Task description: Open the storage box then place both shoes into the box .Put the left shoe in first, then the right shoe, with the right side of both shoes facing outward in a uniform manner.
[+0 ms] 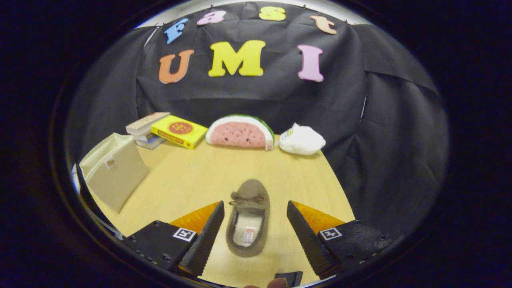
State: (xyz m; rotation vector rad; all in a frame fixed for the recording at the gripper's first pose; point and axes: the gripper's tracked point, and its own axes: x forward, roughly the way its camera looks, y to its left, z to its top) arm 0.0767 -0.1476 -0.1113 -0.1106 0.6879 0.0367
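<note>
My gripper (254, 210) hangs with its fingers spread wide, touching nothing. Between them a brown slipper (249, 218) lies on the wooden table (192, 176), toe pointing away. Farther left stands the beige storage box (114, 174). At the back: books (168, 130), a watermelon plush (240, 133), a white plush (302, 140).

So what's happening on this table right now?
A hand-held gripper hangs open over a brown slipper lying on the wooden table, its fingers either side of the shoe without touching it. A beige fabric storage box stands ahead to the left. Books, a watermelon plush and a white plush line the back edge.
</note>
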